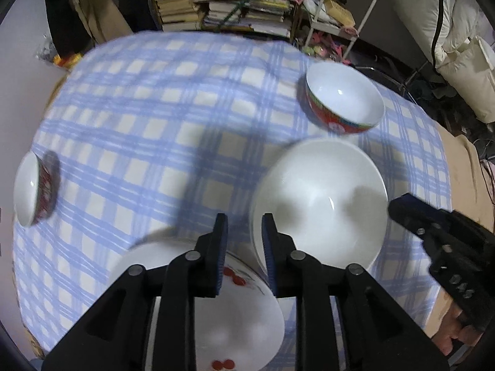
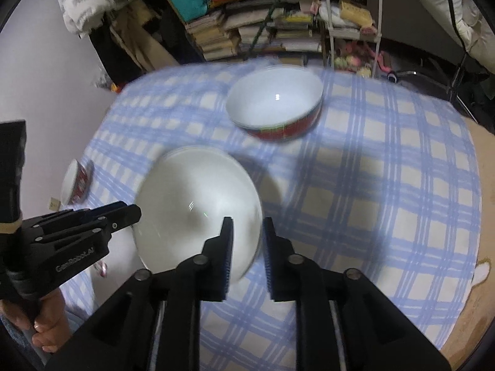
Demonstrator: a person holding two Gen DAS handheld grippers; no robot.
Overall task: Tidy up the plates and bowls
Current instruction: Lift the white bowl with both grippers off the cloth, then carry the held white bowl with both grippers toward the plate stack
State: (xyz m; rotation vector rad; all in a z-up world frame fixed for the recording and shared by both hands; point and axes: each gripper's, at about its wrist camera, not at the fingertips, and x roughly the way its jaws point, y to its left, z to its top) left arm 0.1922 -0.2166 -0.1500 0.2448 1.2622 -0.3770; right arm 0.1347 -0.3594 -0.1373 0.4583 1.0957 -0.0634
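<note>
A large white bowl point(image 1: 321, 204) point(image 2: 198, 210) stands on the checked tablecloth point(image 1: 154, 123) between both grippers. My left gripper point(image 1: 244, 219) hangs at its left rim, jaws a little apart, and the pads point(image 1: 269, 247) are not pressing on it. My right gripper point(image 2: 247, 221) straddles the bowl's right rim with a gap on each side, so it is open. Under the left gripper lies a white plate with red cherries point(image 1: 235, 318). A red-sided bowl point(image 1: 343, 99) point(image 2: 275, 102) stands farther back. A small red-patterned bowl point(image 1: 31, 188) point(image 2: 74, 185) sits at the far left.
Each gripper shows in the other's view: the right gripper point(image 1: 402, 210) and the left gripper point(image 2: 136, 213), with a hand point(image 2: 46, 324) on its grip. Behind the table are stacked books point(image 1: 222, 9) and a white rack point(image 1: 340, 6). Bare brown tabletop point(image 2: 476, 247) shows at the right edge.
</note>
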